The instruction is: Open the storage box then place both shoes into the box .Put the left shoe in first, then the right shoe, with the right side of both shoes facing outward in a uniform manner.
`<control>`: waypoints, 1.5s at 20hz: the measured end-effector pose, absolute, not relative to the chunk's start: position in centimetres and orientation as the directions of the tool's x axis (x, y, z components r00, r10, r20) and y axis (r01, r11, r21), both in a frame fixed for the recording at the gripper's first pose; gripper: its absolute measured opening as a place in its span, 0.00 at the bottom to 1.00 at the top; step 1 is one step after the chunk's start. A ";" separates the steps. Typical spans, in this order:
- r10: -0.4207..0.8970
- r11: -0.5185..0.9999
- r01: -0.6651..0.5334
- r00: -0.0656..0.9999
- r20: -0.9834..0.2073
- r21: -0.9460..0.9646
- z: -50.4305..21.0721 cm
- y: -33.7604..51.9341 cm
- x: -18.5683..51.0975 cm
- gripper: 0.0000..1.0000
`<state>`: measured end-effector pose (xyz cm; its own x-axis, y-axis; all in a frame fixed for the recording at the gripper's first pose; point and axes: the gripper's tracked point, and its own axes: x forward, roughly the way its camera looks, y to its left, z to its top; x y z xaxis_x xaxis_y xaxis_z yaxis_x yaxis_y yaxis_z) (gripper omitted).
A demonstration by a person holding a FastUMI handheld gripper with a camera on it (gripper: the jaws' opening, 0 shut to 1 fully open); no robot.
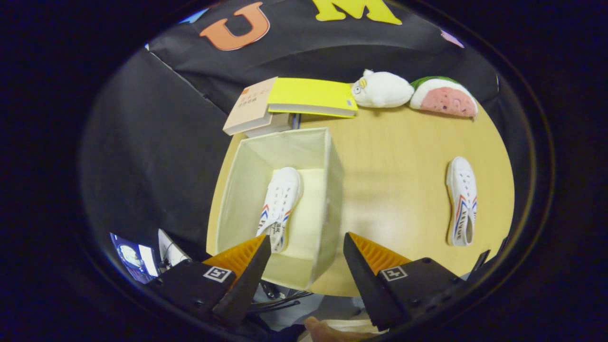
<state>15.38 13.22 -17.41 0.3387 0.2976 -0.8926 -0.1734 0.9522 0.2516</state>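
Wooden worktop [389,190] carries open storage box [237,190] centre-left, left shoe [281,199] already inside. Right shoe [461,199] lies at frame right, well apart. Tool [307,249] spread, empty, above box edge. Shoe probably light, soft canvas; pinch across heel collar.

The storage box [280,199] is sitting open on the desk [394,190], just ahead of the tongs [307,247], whose fingers are standing apart with nothing between them. One shoe [280,204] is lying inside the box. The other shoe [461,199] is lying on the desk well to the right. Behind the box two books [285,107] are resting, and to their right two plush toys [413,92] are lying side by side.
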 end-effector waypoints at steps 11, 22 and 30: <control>0.212 0.977 -0.043 0.342 -0.915 0.210 -24.3 -7.2 18.2 0.98; 0.088 0.995 0.028 0.287 -0.954 0.100 -31.8 -19.9 22.6 0.96; 0.162 0.987 -0.052 0.196 -0.967 0.155 -33.9 -18.6 23.9 0.84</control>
